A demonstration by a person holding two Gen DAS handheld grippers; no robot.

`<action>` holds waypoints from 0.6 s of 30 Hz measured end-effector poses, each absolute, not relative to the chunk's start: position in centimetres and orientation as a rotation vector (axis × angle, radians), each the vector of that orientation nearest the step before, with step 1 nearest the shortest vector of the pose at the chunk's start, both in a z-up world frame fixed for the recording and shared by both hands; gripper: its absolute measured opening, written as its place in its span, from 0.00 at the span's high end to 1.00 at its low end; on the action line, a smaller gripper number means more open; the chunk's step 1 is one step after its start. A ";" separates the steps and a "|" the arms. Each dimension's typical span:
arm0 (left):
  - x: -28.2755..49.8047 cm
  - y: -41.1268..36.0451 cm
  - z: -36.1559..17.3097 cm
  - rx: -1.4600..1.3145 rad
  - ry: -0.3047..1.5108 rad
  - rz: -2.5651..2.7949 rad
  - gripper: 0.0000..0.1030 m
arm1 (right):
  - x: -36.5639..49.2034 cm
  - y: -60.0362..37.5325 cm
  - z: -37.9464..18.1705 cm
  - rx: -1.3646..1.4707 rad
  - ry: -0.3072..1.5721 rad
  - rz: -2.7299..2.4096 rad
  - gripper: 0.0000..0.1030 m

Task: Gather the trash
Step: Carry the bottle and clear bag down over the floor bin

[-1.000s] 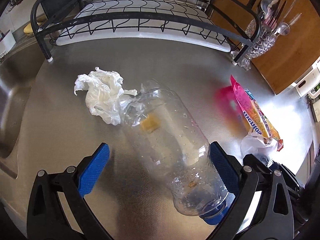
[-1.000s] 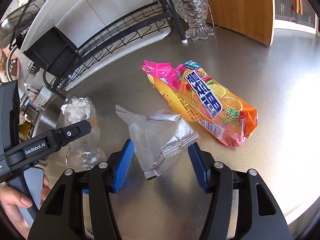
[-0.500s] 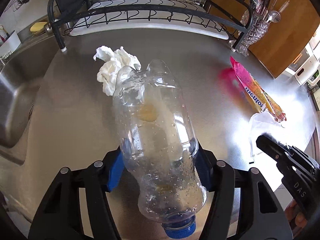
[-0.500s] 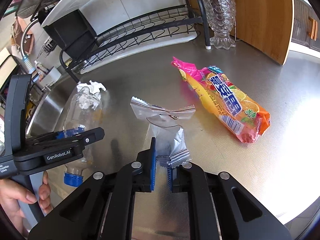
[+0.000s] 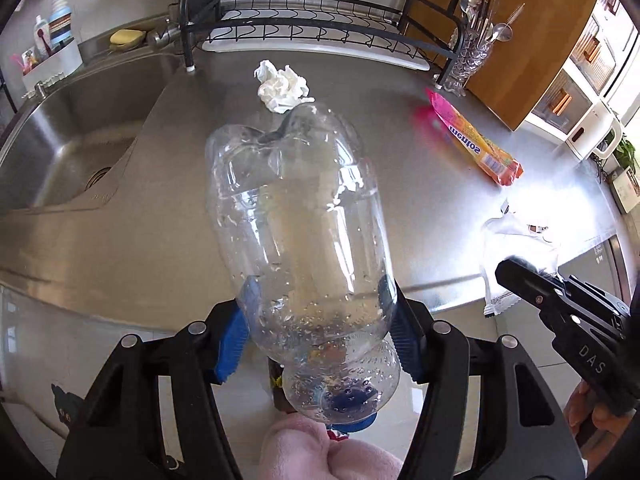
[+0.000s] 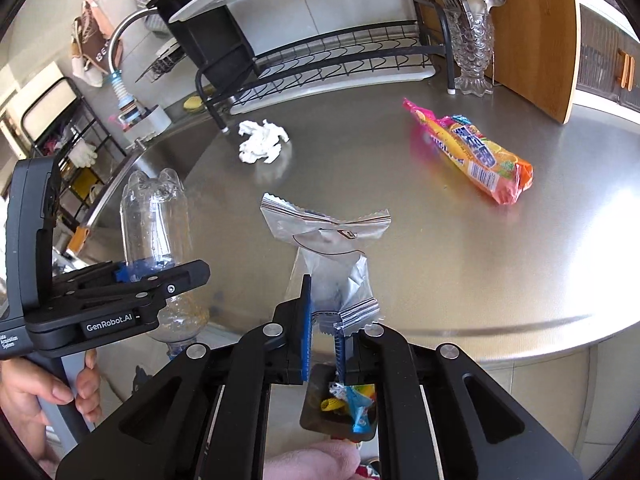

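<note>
Brown and open-topped, a small bin (image 6: 340, 412) sits on the floor below the worktop (image 6: 460, 248) edge, holding bright blue and yellow wrappers. A glass vase (image 6: 472, 60) at the back holds spoons and other cutlery. The left hand-held gripper (image 5: 320, 328) pinches a clear plastic bottle (image 5: 300, 240) near its neck, blue cap toward the camera, lifted off the worktop. The right hand-held gripper (image 6: 322, 340) is nearly pressed together on the end of a clear silver-edged wrapper (image 6: 332, 256). A crumpled tissue (image 6: 262, 142) and an orange candy bag (image 6: 472, 152) lie on the worktop, well apart
</note>
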State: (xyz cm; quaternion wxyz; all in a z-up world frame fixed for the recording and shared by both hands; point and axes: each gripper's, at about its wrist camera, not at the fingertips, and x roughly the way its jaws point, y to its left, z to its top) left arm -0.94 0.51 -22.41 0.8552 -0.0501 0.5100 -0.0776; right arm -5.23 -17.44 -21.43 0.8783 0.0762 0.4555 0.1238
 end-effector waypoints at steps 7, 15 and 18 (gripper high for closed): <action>-7.6 2.4 -23.8 -0.123 1.111 -0.146 0.43 | -10.4 -16.0 -23.2 0.137 1.010 0.309 0.90; -11.9 3.0 -30.2 -0.152 1.240 -0.150 0.43 | -13.8 -14.9 -29.1 0.127 1.144 0.319 0.90; -12.5 3.1 -33.5 -0.160 1.288 -0.152 0.43 | -14.4 -14.3 -32.0 0.111 1.205 0.311 0.90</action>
